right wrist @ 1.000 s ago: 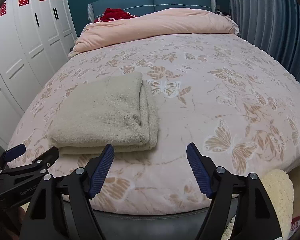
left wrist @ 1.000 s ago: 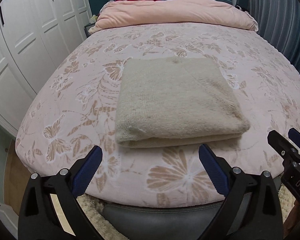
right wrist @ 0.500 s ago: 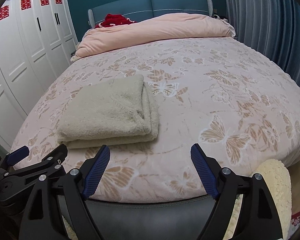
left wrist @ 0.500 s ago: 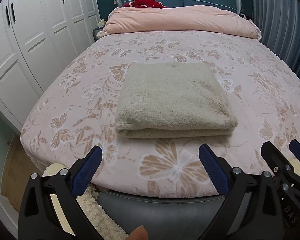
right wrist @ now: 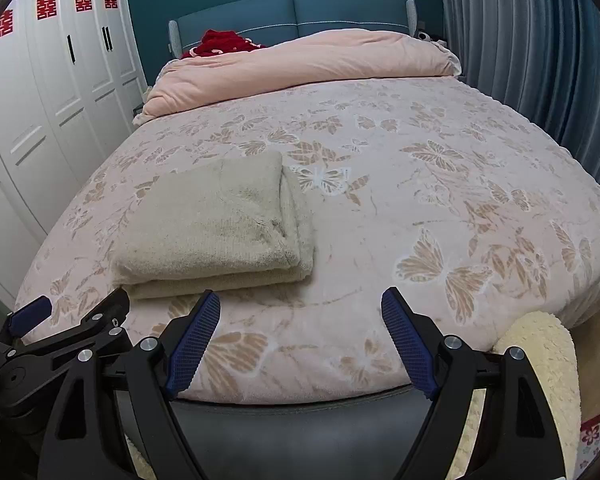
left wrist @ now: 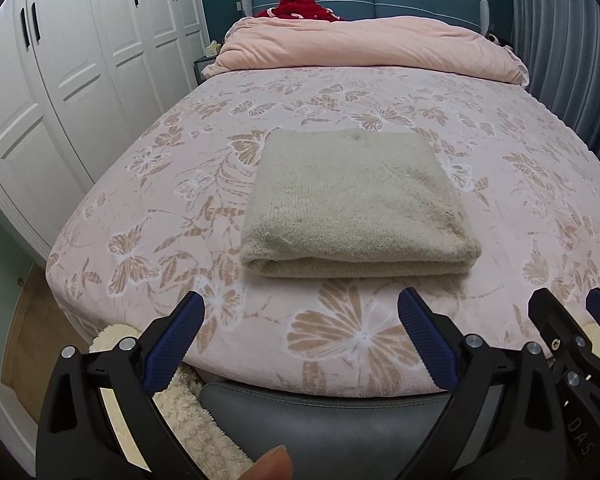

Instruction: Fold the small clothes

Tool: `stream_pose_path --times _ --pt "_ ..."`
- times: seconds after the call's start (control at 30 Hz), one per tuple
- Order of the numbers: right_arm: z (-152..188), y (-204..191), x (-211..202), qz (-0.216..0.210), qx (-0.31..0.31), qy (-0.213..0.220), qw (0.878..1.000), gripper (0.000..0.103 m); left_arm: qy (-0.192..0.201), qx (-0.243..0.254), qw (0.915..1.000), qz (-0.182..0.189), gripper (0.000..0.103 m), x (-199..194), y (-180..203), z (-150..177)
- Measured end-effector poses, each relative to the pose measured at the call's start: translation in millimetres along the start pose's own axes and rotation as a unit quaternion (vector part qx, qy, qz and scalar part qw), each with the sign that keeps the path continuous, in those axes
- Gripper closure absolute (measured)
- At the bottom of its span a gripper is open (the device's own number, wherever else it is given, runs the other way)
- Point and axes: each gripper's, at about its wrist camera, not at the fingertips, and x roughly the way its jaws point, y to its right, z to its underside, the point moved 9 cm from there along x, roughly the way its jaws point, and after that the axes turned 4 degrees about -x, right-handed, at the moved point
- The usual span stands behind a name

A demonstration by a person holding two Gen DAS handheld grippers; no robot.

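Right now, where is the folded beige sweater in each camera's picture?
Left wrist view: folded beige sweater sits mid-picture on the bed, just beyond the open tongs.
Right wrist view: it lies left of centre.
Shared landmark: the rolled pink duvet by the headboard.

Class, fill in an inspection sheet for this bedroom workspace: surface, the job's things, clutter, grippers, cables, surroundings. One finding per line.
Surface: bed with pink butterfly-print cover, smooth.
Job's things: beige knit garment, folded into a neat rectangle, lying flat near the foot of the bed.
Clutter: pink duvet bunched at the headboard; red cloth behind it.
Grippers: left gripper and right gripper both open, empty, short of the garment.
Cables: nothing seen.
Surroundings: white wardrobe, blue curtain, fluffy cream rug.
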Motion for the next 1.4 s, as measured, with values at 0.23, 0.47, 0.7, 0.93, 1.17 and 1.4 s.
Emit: stream_pose_path --times 0.23,0.47,0.7,0.93,1.17,1.4 --pt "5.7 -2.2 4.8 -0.001 0.000 -0.012 1.000 0.021 0.000 0.006 1.0000 -0.008 0.008 3.2 -3.8 4.2" --pt "5.7 -2.7 4.0 0.008 -0.004 -0.009 1.000 0.021 0.002 0.008 0.9999 -0.008 0.008 3.5 -3.9 4.0" --pt "7.7 -4.0 5.8 0.006 0.001 -0.013 1.000 0.021 -0.005 0.004 0.9999 -0.009 0.008 5.2 -4.8 5.5" --pt "11.0 -4.4 8.4 0.010 0.000 -0.019 1.000 0.021 -0.010 0.006 0.9999 -0.011 0.008 8.7 -6.5 7.8" --pt "11.2 -5.1 9.7 0.013 -0.002 -0.020 1.000 0.021 -0.014 0.004 0.9998 -0.011 0.008 10.7 -7.7 10.6" --pt "14.1 -5.3 11.1 0.020 -0.009 -0.024 0.999 0.021 -0.013 0.006 0.9998 -0.013 0.008 12.3 -8.5 13.8"
